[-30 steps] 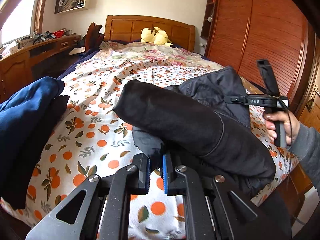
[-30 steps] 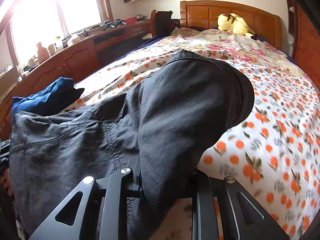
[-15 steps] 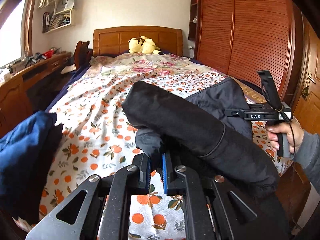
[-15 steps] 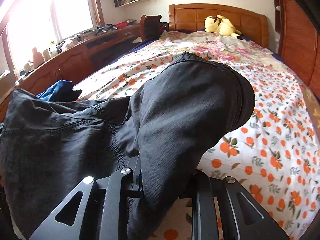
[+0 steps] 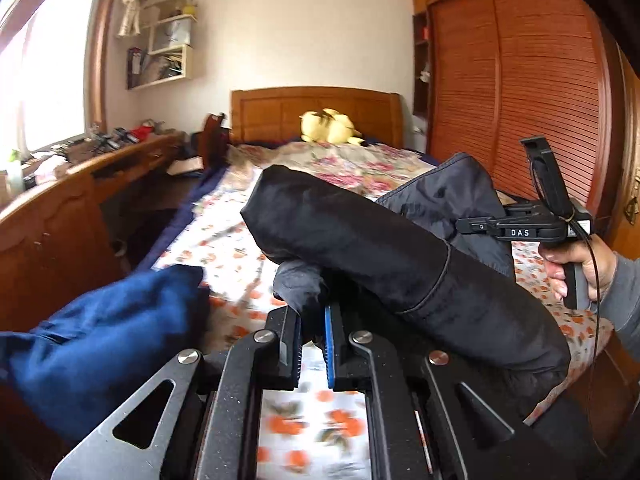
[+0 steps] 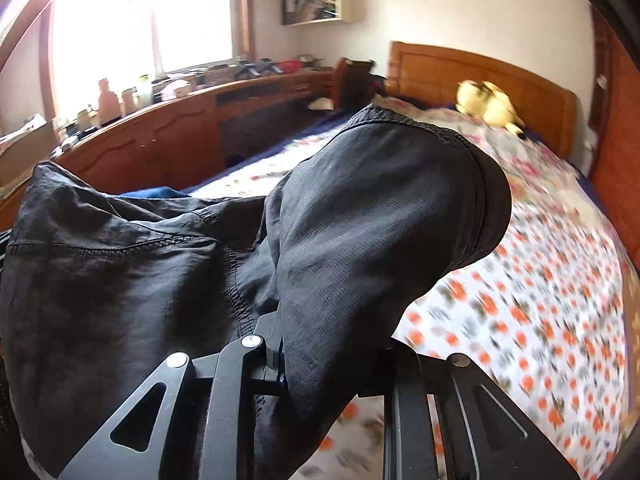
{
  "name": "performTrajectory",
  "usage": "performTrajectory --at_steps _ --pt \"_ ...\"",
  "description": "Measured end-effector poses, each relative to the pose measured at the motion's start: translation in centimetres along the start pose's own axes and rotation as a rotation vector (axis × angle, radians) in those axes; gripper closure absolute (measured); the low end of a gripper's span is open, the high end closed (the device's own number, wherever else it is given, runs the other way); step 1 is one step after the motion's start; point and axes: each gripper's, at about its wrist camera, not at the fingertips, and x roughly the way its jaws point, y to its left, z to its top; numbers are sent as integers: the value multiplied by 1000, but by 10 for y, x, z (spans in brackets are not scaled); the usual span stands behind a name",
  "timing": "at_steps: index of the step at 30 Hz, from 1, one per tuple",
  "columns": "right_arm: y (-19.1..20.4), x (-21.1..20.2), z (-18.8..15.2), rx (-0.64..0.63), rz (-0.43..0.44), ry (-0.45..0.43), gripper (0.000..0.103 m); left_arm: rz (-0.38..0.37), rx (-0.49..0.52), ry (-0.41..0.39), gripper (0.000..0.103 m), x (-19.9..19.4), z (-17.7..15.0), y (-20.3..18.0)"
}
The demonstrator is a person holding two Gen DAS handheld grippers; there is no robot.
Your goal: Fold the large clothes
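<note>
A large dark grey garment (image 5: 392, 264) hangs between both grippers, lifted above the bed (image 5: 224, 256). My left gripper (image 5: 313, 322) is shut on a bunched edge of the garment, which drapes over its right finger. My right gripper (image 6: 320, 360) is shut on another part of the same garment (image 6: 360, 220); the cloth hides its fingertips. The right gripper also shows in the left wrist view (image 5: 532, 228), held in a hand at the right.
The bed has an orange-flower sheet (image 6: 540, 300) and a wooden headboard (image 5: 316, 114) with a yellow plush toy (image 5: 330, 128). A blue garment (image 5: 96, 340) lies at the bed's left edge. A wooden desk (image 5: 60, 216) runs along the left, a slatted wardrobe (image 5: 520, 92) on the right.
Both grippers have risen and tilted up with the garment. The bed now sits lower in both views and more of the walls and shelf shows. The grips are unchanged.
</note>
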Motion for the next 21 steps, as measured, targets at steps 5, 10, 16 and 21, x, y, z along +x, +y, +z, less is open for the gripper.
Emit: performTrajectory --at_steps 5,10,16,21 --pt "65 25 55 -69 50 -28 81 106 9 -16 94 -23 8 62" --pt "144 61 117 -151 110 -53 81 238 -43 -35 94 -49 10 133" --pt "240 113 174 -233 174 -69 81 411 -104 -15 94 -68 -5 209" --pt "297 165 184 -242 211 -15 79 494 -186 53 94 -62 -46 256"
